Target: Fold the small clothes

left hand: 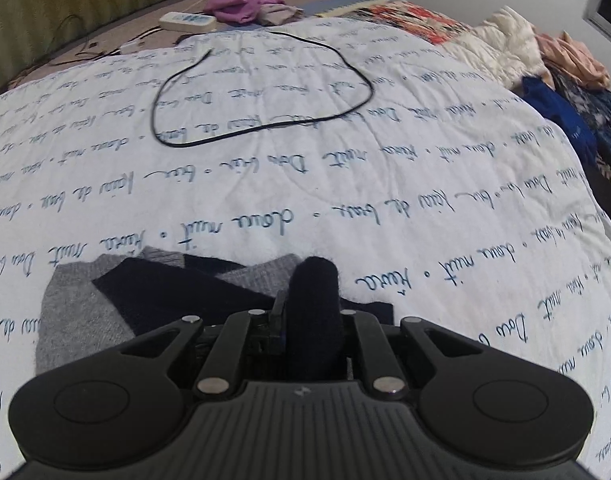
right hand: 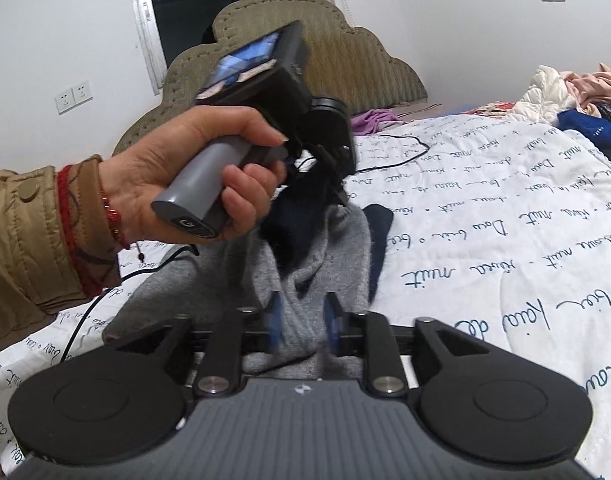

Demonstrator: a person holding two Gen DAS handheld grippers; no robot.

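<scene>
On a bed, mid-fold. From the left wrist camera, left to right: a white power strip [left hand: 187, 22] and a heap of purple cloth [left hand: 245, 4] beyond the far edge of the script-printed white bedspread [left hand: 345, 184]; a black cable [left hand: 261, 128] looped on the spread, well beyond the work; a pile of mixed clothes [left hand: 565, 80] heaped along the right edge. Nearest the lens, a grey-and-navy knit garment [left hand: 145, 292] lying crumpled on the spread, left of centre and running under the left gripper [left hand: 305, 300]. Clamped tight there on a raised navy fold of that garment, standing up between the jaws and covering one finger.

From the right wrist camera, again left to right: a tan padded sleeve [right hand: 21, 232] and a red cord bracelet [right hand: 113, 216] at the wrist; a hand [right hand: 193, 184] wrapped round the grey handle of the left gripper, tilted down toward the bed, with navy knit hanging bunched from its tip. Behind, an olive scalloped headboard [right hand: 345, 60] against a white wall. Low at centre, the right gripper [right hand: 303, 316], parted, its blue pads [right hand: 275, 320] blurred and standing apart on either side of a ridge of grey knit, pressing on nothing. To the right, bare bedspread, and the clothes pile at the far corner.
</scene>
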